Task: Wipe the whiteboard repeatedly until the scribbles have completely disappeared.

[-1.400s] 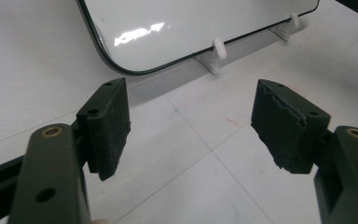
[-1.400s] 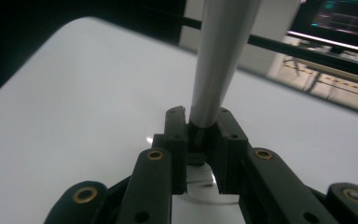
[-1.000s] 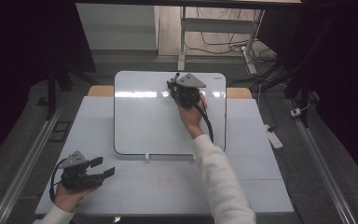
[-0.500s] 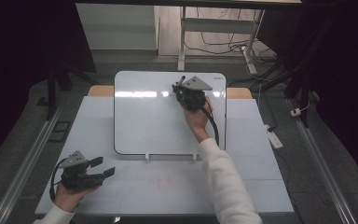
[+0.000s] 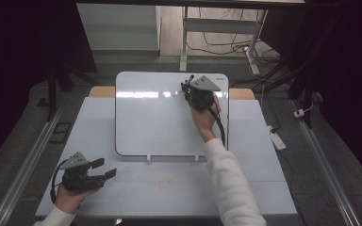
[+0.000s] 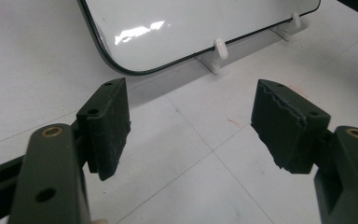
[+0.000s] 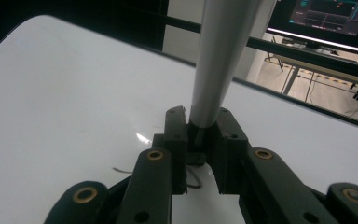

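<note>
A whiteboard (image 5: 155,117) stands tilted on small white feet at the back of the table. My right gripper (image 5: 189,90) is at its upper right part, shut on a grey-white marker (image 7: 219,60) that sticks out past the jaws (image 7: 199,126). The marker's lower end is hidden between the pads, close to the board's surface (image 7: 65,93). A thin dark stroke (image 7: 121,170) lies on the board just below the jaws. My left gripper (image 5: 104,168) rests low over the table's front left, open, with nothing between its jaws (image 6: 191,121). It faces the board's lower corner (image 6: 191,23).
The white table (image 5: 169,188) has bare room in front of the board. White clip feet (image 6: 220,49) hold the board's lower edge. Metal rails run along both sides of the table. A monitor (image 7: 335,18) glows beyond the board.
My right gripper has slid a little to the right along the board's upper part with the marker in it. The left gripper has not moved.
</note>
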A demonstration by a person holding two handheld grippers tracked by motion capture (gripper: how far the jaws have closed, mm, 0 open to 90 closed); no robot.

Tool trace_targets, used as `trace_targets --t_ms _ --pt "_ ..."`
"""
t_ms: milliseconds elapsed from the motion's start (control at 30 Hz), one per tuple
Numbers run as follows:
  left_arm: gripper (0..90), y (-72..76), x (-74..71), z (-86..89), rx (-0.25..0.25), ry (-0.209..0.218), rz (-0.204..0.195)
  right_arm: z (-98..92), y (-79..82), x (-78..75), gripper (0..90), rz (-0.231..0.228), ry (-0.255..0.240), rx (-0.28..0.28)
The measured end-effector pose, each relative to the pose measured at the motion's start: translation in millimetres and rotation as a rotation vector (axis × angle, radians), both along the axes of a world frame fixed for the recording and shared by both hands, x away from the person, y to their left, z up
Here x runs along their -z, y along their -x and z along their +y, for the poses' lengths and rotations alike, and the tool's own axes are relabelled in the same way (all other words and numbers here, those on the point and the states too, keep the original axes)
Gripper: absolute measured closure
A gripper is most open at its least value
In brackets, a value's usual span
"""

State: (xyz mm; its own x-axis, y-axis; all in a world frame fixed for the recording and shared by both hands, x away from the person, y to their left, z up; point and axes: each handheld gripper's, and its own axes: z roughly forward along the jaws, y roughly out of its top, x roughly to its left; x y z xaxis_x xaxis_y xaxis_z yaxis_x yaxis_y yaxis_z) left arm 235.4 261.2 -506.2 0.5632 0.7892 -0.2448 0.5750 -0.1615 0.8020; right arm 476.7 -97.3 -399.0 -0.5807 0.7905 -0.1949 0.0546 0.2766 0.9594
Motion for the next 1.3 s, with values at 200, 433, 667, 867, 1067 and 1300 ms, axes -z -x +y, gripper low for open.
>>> trace_targets --t_ms 200,433,667,867,1067,1300 --pt "28.8 0.5 -0.5 -0.4 0.001 -0.006 -0.002 13.1 13.7 13.1 77.6 0.016 0.061 -0.110" --pt "28.8 0.4 -0.6 -0.1 0.000 -0.006 -0.002 -12.8 -1.1 -1.7 77.6 0.013 -0.005 0.005" --pt "28.8 -0.2 -0.3 -0.8 0.001 -0.007 -0.002 17.3 15.9 14.7 77.6 0.024 0.073 -0.119" --pt "28.8 1.3 -0.9 1.2 -0.002 0.000 -0.004 -0.7 9.2 8.5 77.6 0.000 0.032 -0.019" --pt "28.8 0.0 -1.2 -1.0 0.003 -0.005 -0.004 -6.5 11.8 10.3 77.6 0.016 0.007 -0.020" --pt "28.8 1.3 -1.6 0.3 -0.001 0.000 -0.006 -9.4 9.0 8.4 77.6 -0.022 0.025 0.025"
